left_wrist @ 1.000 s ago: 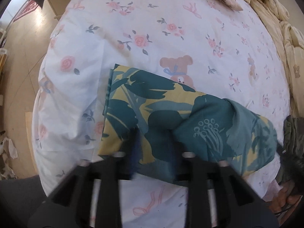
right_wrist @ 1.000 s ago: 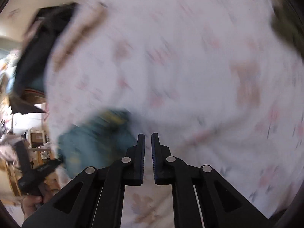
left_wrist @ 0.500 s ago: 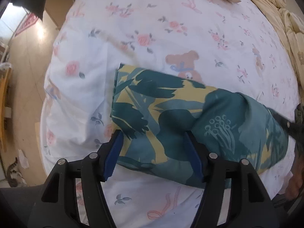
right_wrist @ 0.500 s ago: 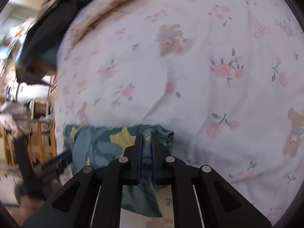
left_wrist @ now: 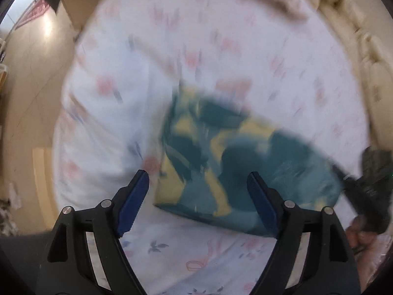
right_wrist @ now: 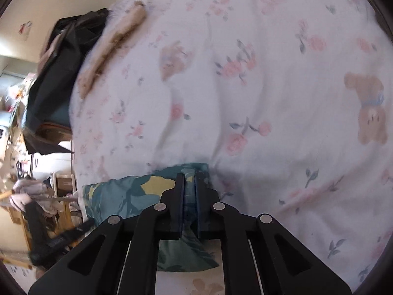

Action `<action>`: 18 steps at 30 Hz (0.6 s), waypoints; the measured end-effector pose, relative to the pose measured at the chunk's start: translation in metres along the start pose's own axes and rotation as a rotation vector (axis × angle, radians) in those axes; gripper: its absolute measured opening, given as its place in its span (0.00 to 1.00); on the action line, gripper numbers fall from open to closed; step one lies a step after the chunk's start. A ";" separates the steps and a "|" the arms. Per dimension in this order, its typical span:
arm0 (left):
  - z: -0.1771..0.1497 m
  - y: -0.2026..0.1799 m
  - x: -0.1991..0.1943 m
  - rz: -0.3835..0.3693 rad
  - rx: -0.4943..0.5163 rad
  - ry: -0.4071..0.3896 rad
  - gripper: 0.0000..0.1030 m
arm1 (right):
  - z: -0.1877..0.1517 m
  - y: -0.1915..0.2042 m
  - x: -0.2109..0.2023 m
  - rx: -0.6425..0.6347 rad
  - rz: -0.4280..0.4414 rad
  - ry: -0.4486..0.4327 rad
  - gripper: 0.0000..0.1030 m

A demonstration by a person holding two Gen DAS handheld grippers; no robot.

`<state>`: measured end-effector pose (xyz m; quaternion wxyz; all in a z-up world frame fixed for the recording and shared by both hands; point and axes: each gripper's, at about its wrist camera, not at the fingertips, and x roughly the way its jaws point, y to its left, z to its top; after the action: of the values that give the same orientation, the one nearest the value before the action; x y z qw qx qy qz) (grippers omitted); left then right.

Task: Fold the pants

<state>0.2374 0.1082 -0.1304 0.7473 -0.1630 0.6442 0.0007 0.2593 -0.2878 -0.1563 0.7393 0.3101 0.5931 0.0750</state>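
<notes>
The pants [left_wrist: 235,164], teal with yellow leaf print, lie folded on your floral bedsheet [left_wrist: 196,56]. Your right gripper [right_wrist: 189,175] is clamped on one end of the fabric. Your left gripper [left_wrist: 197,179] hangs above the near edge, jaws spread wide and holding nothing. A cream quilt [left_wrist: 356,36] lies along the bed's far side.

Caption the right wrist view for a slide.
Right tool shut on the pants, on a floral sheet.

Motion blur is smearing my left wrist view, esp. the pants [left_wrist: 245,162]; glare is bouncing off the floor [left_wrist: 46,29] upper left. Right view is staying sharper, soft daylight, fisheye edges curving and darkening w/ vignette.
</notes>
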 end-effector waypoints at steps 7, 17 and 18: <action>0.046 0.035 0.013 -0.031 -0.167 0.000 0.63 | 0.001 0.011 -0.002 -0.031 0.020 -0.008 0.07; 0.041 -0.003 0.020 -0.020 0.056 -0.030 0.00 | 0.003 0.017 -0.005 -0.094 0.027 0.018 0.07; 0.040 -0.002 0.015 -0.025 0.049 -0.037 0.00 | 0.004 0.019 -0.009 -0.105 0.036 0.012 0.07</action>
<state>0.2789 0.1132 -0.1402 0.7628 -0.1526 0.6280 -0.0213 0.2656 -0.2784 -0.1383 0.7493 0.2811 0.5872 0.1210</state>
